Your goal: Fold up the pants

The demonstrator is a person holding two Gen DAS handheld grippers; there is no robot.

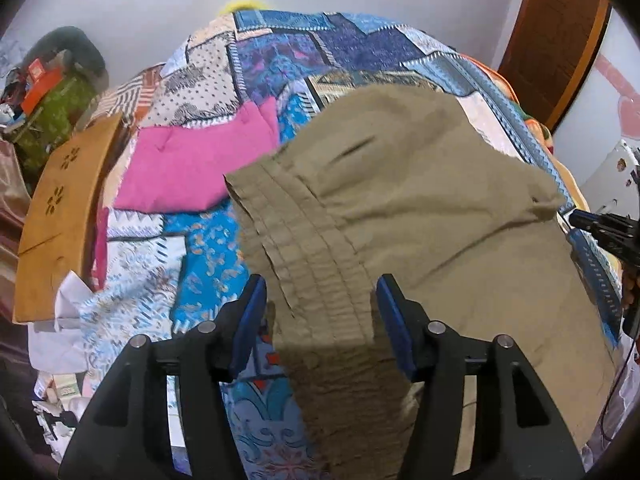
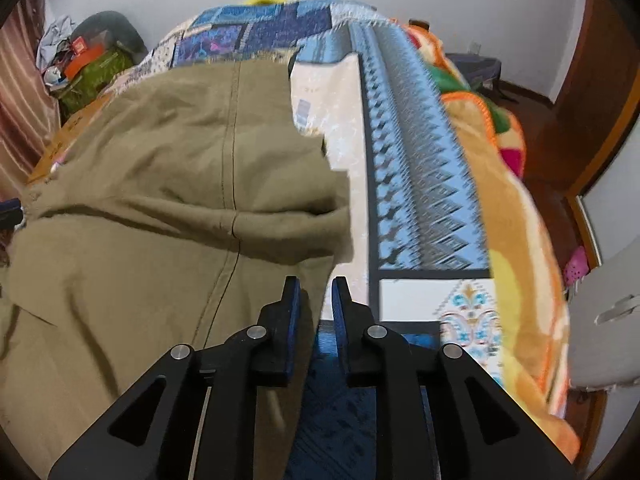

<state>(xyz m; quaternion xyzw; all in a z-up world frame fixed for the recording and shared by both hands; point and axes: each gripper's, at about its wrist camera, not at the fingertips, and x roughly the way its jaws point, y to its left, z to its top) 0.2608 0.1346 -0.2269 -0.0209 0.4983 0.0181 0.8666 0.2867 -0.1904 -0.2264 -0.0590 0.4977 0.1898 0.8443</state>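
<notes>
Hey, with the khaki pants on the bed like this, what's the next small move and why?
Probably close the left gripper on the waistband: its fingers straddle the gathered band without pinching it, while the right gripper sits narrow at the pants edge.

The pants (image 1: 400, 208) run off the bottom edge; the bed's far border (image 2: 416, 152) is blurred.

Khaki cotton pants (image 1: 400, 208) spread on patchwork-quilted bed (image 1: 280, 52), ribbed waistband toward the camera. Left gripper (image 1: 322, 300), jaws apart, straddles waistband; contact unclear. Pink cloth (image 1: 192, 164) beside the pants. Right gripper (image 1: 600, 228) at their right edge.
</notes>
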